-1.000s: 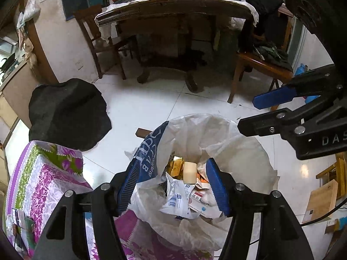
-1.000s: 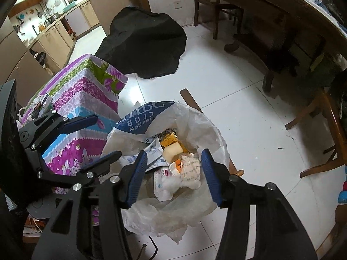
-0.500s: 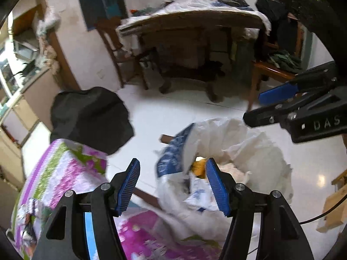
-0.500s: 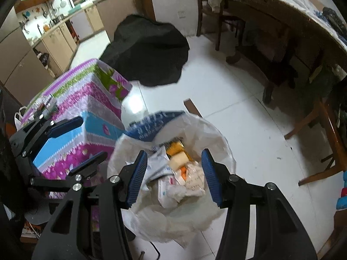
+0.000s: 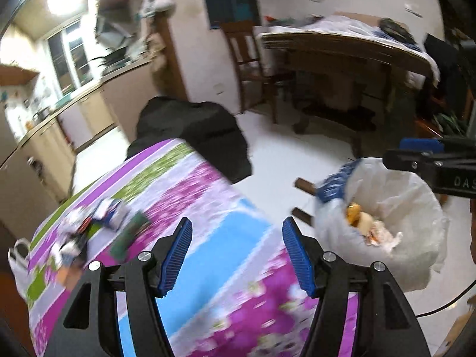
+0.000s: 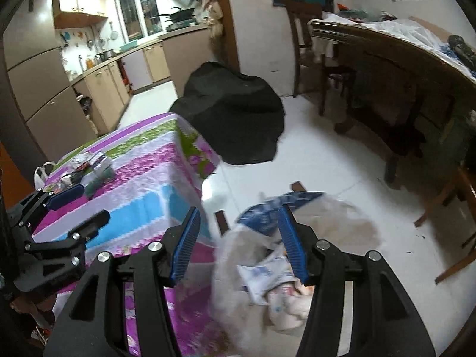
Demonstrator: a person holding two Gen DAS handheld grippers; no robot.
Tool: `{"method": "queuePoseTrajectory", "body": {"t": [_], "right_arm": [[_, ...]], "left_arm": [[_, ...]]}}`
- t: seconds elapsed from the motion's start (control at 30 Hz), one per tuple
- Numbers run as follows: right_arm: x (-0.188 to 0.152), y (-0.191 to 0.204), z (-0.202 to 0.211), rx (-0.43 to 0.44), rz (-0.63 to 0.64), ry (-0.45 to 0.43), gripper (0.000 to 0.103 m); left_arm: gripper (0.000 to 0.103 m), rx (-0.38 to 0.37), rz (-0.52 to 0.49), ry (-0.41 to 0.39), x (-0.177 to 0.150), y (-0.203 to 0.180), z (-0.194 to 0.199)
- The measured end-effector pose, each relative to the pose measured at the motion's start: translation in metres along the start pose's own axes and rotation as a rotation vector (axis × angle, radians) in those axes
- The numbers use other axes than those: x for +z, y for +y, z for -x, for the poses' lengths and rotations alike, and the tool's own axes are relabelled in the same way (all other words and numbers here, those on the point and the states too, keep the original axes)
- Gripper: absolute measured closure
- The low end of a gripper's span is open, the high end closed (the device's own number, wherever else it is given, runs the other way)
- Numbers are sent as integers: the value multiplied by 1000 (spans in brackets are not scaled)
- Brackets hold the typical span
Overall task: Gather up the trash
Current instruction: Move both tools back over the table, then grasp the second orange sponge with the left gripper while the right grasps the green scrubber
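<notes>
Far side of the cloth-covered table [image 5: 208,208], a small heap of wrappers [image 5: 98,223] sits waiting, which is why I've got my left gripper [image 5: 236,251] over the cloth, jaws wide apart and holding nothing. To the table's right, the white trash bag [image 5: 401,208] stands open on the floor, scraps inside. My right gripper [image 6: 238,238] hovers above it, spread wide and empty, clear of the rim.
</notes>
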State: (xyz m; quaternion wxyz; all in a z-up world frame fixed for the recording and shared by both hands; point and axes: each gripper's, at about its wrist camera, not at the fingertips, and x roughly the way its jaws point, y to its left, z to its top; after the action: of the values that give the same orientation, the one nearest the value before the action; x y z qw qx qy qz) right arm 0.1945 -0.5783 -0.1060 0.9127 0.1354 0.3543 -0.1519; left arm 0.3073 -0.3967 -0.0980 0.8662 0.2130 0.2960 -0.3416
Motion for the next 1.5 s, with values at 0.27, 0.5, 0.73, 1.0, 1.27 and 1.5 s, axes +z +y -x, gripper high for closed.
{"method": "queuePoseTrajectory", "body": {"t": [0.27,0.5,0.73,1.0,1.27,1.5], "right_arm": [[-3,64,-24,103,87,7,51],[-4,116,-43,161,198,35,51],[0,156,-63,192,248,50,51],[18,228,-115,249,223,105,23],[29,296,-186,110,194,192,21],[21,297,-201,70,275,196,54]], "left_arm": [[39,92,89,18,-38,72,21],[39,190,191,41,-76,141,38],[39,291,295,67,-103,215,43],[39,241,316,50,-123,283,15],[34,133,239,39,-114,295,-26],[70,42,215,107,-108,285,-51]]}}
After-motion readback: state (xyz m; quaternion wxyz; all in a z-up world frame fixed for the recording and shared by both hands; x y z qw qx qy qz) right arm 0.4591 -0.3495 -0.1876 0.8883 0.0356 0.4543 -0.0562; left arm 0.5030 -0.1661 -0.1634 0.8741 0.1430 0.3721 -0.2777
